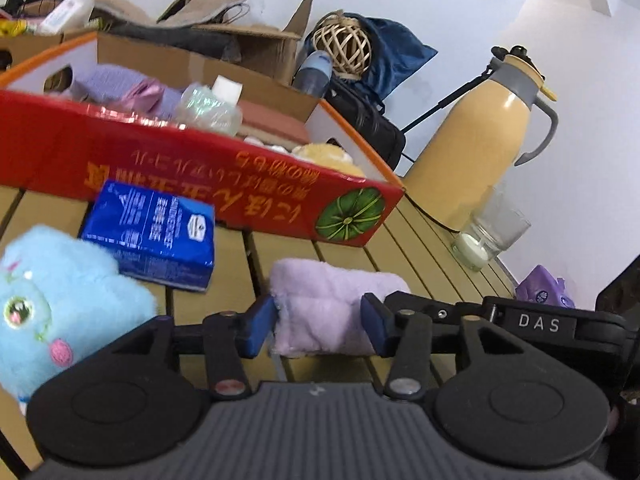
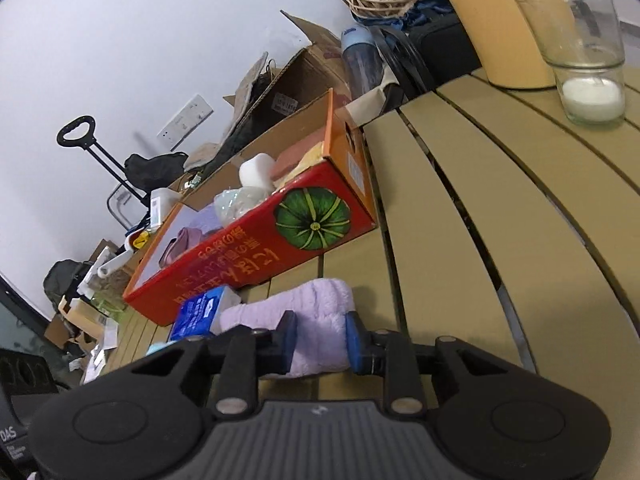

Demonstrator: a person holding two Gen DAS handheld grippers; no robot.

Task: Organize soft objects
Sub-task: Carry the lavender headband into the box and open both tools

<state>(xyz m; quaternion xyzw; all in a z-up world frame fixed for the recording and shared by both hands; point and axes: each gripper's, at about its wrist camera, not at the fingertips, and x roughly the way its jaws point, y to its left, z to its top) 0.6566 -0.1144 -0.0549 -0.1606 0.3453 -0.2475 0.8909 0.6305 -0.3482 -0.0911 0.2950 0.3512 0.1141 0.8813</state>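
A folded lilac fleece cloth lies on the slatted table in front of a red and orange cardboard box. My left gripper has its blue pads against both sides of the cloth's near end. My right gripper is closed on the same cloth at its other end. The box holds soft items: lilac and pink cloths, a white sponge, a yellow plush. A light blue plush toy sits at the left of the left wrist view.
A blue carton lies between the plush and the box. A yellow thermos jug and a glass with a white candle stand at the table's right edge. Boxes, bags and a wicker ball crowd behind the table.
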